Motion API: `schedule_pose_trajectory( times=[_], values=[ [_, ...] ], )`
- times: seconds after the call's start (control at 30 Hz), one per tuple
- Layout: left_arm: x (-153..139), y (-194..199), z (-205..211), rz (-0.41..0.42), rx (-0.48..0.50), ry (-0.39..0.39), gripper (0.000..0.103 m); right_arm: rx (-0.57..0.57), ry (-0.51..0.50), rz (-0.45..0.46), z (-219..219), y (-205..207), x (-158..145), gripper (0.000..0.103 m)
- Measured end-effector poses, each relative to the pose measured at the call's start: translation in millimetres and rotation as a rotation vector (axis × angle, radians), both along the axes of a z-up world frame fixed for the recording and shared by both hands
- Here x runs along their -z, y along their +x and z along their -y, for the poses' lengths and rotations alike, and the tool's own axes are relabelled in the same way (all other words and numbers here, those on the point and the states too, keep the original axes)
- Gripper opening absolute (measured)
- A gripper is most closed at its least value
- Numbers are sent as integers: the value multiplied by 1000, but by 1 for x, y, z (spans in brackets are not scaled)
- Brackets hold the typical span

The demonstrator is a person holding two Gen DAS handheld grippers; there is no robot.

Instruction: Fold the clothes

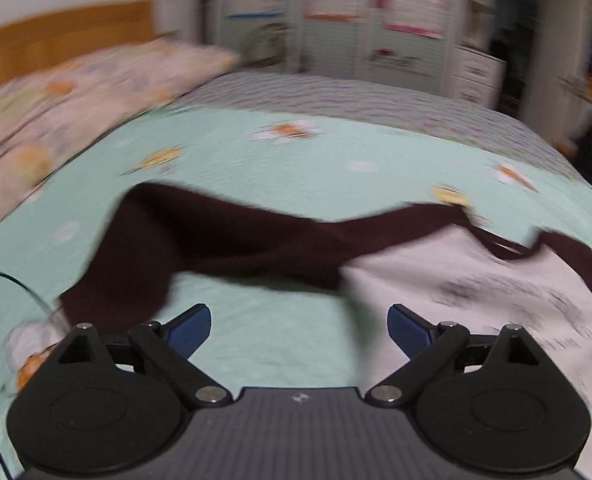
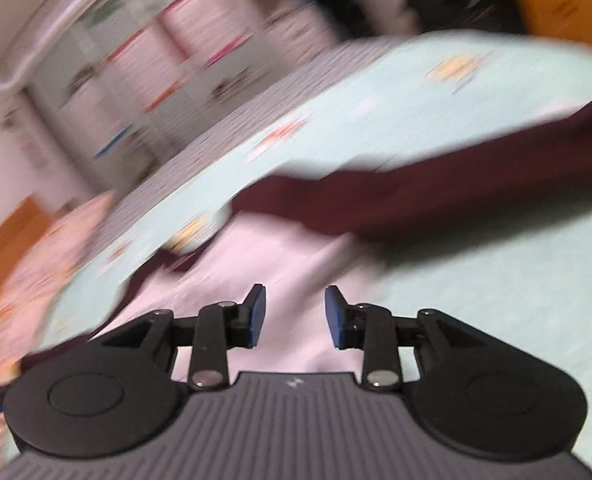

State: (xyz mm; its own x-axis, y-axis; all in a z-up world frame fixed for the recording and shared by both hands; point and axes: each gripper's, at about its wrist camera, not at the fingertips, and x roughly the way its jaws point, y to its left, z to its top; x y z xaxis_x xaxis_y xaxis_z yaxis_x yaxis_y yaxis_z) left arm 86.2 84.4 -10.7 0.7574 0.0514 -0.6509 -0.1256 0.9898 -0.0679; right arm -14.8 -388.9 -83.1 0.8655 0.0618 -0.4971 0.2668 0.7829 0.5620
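- The white-and-maroon shirt [image 1: 476,280] is lying across the mint bedspread [image 1: 296,160], its maroon sleeve [image 1: 156,240] stretching far-left of the left gripper [image 1: 299,332], jaws released, empty
- The right gripper [image 2: 295,316] is hovering over the white body [image 2: 264,248], jaws parted, grasping nothing

Showing matt black plastic on the left hand-held gripper [image 1: 299,330], with blue rubbery pads [image 1: 190,334] and shiny metal pivot pins. Lying at twelve o'clock: soft maroon-and-white cloth garment [image 1: 224,240] over a lightly textured mint bedsheet [image 1: 296,160].
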Motion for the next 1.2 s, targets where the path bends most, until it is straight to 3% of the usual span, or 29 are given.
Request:
schedule_pose_trajectory(
  times=[0.13,0.23,0.33,0.57,0.7,0.8,0.9,0.93,0.97,1.0,1.03,1.2],
  values=[
    [-5,2,-69,14,-181,-16,96,-59,38,-33,-36,15,14,44],
    [-2,10,-107,5,-248,85,97,-53,27,-64,-43,15,21,45],
    [13,29,-137,-48,-210,137,97,-37,2,-85,-43,7,23,46],
    [34,76,-179,-21,-46,107,95,-10,-27,-128,-37,-2,28,46],
    [42,88,-177,49,82,234,93,-13,-65,-151,-44,0,27,46],
    [48,96,-177,59,153,260,90,-11,-89,-165,-48,1,27,46],
    [56,108,-181,30,207,242,75,-5,-111,-178,-54,2,27,46],
    [59,113,-181,16,232,232,62,-3,-118,-182,-56,2,27,46],
    [63,117,-182,-2,258,220,31,-1,-125,-186,-57,2,26,46],
    [67,120,-183,-36,290,201,10,2,-130,-190,-58,3,26,46],
    [72,122,-184,-66,318,183,4,6,-134,-195,-60,4,26,47],
    [56,114,-173,-40,322,227,4,16,-148,-210,-67,6,23,49]
  ],
)
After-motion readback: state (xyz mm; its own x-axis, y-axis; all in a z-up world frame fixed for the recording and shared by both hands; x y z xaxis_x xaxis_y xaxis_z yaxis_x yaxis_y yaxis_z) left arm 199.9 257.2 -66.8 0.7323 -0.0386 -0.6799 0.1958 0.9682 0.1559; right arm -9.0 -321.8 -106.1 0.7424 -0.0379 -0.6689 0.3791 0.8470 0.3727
